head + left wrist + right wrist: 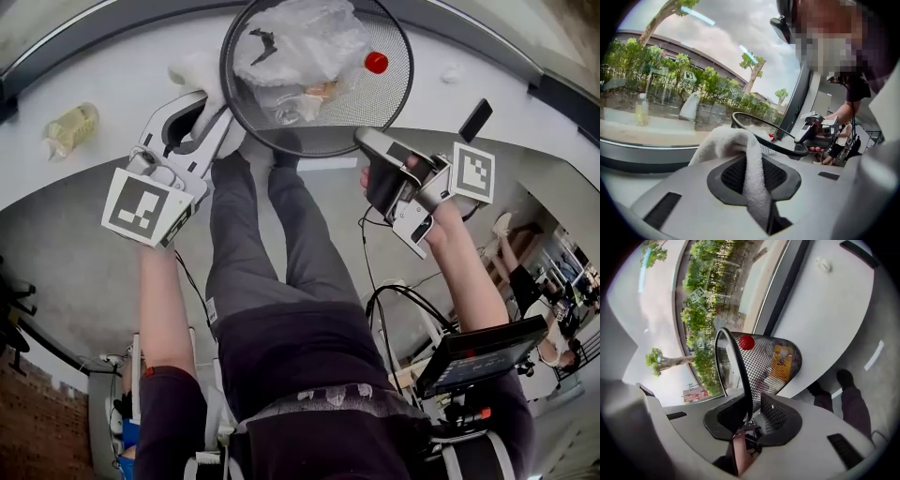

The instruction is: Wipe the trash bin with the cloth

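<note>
Beside trash bin (389, 89), white cloth (199, 73)

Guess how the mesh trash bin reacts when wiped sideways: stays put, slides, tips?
Probably light: the mesh trash bin is thin wire, holding a plastic bag and scraps. On the smooth white counter it would likely slide or tip under a sideways wipe. The right gripper straddles its rim and could steady it; the mesh wall may flex.
</note>
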{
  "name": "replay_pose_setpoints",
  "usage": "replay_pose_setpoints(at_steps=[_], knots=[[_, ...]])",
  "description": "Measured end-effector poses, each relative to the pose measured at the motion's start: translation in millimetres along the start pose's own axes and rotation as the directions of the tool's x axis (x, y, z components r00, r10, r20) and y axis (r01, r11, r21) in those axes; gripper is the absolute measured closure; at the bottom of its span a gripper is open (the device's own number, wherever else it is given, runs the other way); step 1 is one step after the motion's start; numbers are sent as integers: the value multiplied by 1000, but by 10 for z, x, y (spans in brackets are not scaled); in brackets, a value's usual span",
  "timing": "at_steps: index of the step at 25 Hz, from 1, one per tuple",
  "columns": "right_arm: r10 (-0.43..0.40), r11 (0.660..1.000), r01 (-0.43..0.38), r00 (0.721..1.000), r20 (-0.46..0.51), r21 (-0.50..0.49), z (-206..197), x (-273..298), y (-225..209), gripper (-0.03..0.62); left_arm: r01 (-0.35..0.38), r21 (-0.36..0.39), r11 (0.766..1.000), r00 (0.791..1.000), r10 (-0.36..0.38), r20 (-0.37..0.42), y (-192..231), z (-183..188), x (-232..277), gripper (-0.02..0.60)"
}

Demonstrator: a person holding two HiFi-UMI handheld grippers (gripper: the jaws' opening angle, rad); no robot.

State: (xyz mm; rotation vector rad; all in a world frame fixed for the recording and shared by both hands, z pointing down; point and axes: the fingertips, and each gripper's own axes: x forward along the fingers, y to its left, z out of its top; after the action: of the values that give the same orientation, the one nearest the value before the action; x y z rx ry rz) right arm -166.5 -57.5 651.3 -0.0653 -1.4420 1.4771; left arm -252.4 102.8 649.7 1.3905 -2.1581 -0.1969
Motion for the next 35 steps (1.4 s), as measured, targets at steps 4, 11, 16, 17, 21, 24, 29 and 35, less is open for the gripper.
replay_pose_setpoints(at_steps=[4, 11, 16, 17, 21, 24, 29, 35], knots=[[58, 996, -58, 998, 6, 64, -144, 57, 14, 505, 32, -93, 995, 999, -32, 7, -189, -125, -62, 526], [113, 983, -108, 993, -27, 152, -362, 229, 51, 511, 115, -124, 986, 993, -115, 2, -546, -270, -77, 526], [108, 994, -105, 992, -71, 43, -451, 333, 160, 508, 130, -123, 984, 991, -130, 4, -668, -289, -16, 526], [84, 996, -85, 994, -67, -7, -429, 286, 157, 503, 126, -123, 984, 992, -126, 6, -654, -289, -16, 526], [-47, 962, 55, 998, 36, -266, -51, -175, 139, 447, 110, -111, 988, 994, -109, 18, -531, -245, -39, 526], [-70, 828, 121, 991, 113, -548, 482, -326, 338, 445, 38, -83, 996, 999, -36, 27, -348, -154, -123, 526], [-62, 734, 112, 993, 98, -670, 821, -7, 631, 445, -19, -24, 1000, 999, 20, 44, -188, 34, -132, 526], [-154, 815, 193, 981, 117, -546, 851, 68, 304, 499, -57, 5, 998, 997, 57, 49, -155, 59, -124, 526]])
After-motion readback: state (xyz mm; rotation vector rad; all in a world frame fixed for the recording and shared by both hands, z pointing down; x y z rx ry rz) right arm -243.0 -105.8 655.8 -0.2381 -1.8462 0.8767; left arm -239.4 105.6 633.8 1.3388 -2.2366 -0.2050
